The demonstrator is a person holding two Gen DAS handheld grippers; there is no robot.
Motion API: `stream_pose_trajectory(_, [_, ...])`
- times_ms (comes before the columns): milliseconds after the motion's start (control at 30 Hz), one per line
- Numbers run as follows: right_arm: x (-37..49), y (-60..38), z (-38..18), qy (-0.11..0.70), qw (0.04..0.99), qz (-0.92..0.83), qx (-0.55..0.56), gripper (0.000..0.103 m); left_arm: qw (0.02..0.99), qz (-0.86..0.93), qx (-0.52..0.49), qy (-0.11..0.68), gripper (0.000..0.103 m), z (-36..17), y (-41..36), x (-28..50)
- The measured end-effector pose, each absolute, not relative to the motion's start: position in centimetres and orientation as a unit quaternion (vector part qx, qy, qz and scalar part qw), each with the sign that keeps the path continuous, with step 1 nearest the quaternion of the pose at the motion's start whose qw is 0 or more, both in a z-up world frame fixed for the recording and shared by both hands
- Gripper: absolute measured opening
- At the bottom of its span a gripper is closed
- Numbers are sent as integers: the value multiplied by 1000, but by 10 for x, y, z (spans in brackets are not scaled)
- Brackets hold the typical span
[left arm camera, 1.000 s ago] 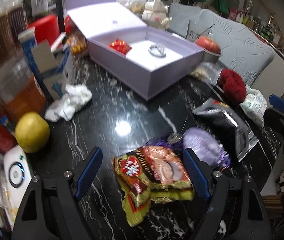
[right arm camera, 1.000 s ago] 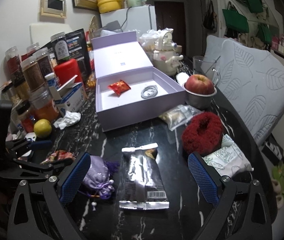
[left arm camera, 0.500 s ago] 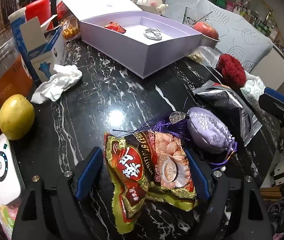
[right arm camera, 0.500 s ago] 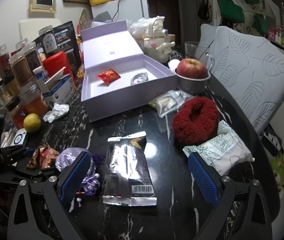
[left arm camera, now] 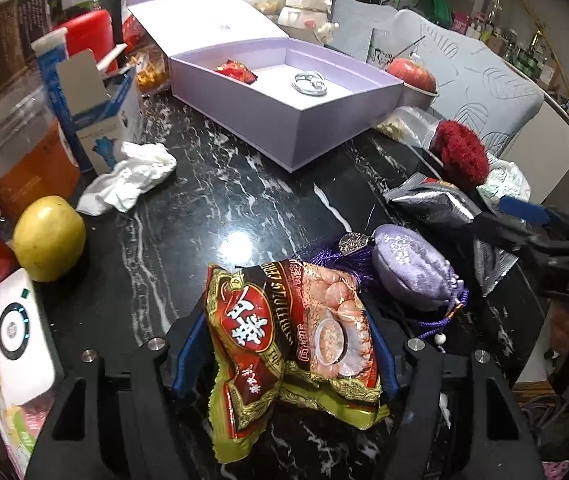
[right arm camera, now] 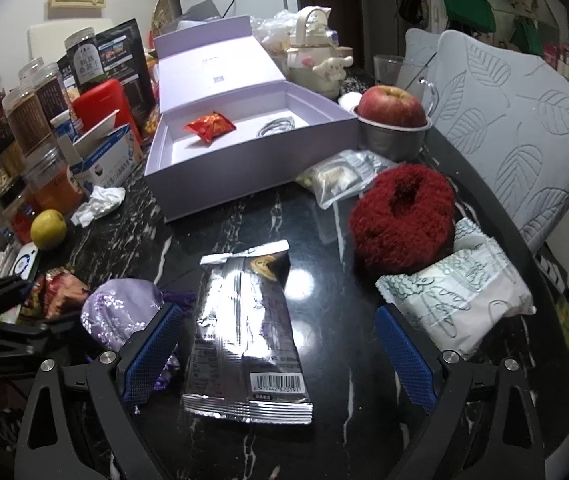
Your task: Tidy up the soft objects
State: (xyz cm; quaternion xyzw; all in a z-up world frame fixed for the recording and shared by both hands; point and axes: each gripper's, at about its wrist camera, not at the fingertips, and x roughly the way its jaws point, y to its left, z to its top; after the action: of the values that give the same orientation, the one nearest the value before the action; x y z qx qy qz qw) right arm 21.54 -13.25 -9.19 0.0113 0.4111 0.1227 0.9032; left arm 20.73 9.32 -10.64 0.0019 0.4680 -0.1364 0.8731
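Your left gripper (left arm camera: pixel 284 344) is closing its jaws around the red-and-gold snack packet (left arm camera: pixel 288 340), and the blue pads are already pressing into its crumpled sides, so you are gripping it just above the black marble table (left arm camera: pixel 212 200). The packet is showing a large white Chinese character on a red oval, a picture of shrimp, and a curved line of Latin lettering too creased to read. Your right gripper (right arm camera: pixel 280 348) is hanging with its jaws wide apart, straddling the silver foil packet (right arm camera: pixel 244 332) without touching it; that packet is lying flat and showing a barcode with small digits and a block of fine print that stays illegible.

Working from the left, you are looking past jars (right arm camera: pixel 24 112) with dark labels in Chinese, a blue-and-white carton (right arm camera: pixel 104 156) with Chinese print on its side, a yellow fruit (right arm camera: pixel 48 230) and a crumpled white tissue (right arm camera: pixel 100 204). The lilac embroidered pouch (right arm camera: pixel 120 316) is lying between the two packets, just beside your right gripper's left finger. The open lavender box (right arm camera: pixel 252 160) is sitting further back, holding a small red sachet (right arm camera: pixel 209 126) and a coiled cable (right arm camera: pixel 276 125); its lid is carrying a small logo you cannot read. To the right, a red fuzzy scrunchie (right arm camera: pixel 400 216) is resting against a white tissue pack (right arm camera: pixel 456 300) printed with green script.
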Motion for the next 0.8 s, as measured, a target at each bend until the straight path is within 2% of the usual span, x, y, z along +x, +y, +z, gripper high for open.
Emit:
stream_pose_trajectory(167, [220,-127,-102,422,897,133,11,89,880,-138,-12,455,68,-91,99,197])
stream_pose_trajectory(400, [230,-119,-114,436,887,151,12,87,886,-132,-20,444,68,-77,106,190])
stream_pose_trajectory(533, [232,-114,-117,437,887,149,-5,78,887,-135,-24,441,68,-74,107,186])
stream_pose_trajectory(667, [230,-113,-118,433,890,139,-26,58,883,-127,-16,451,68,-84,105,188])
stream_pose_trajectory(800, [228,-117,-117,432,891,140,-21,56,878,-122,-27,463,68,-95,108,186])
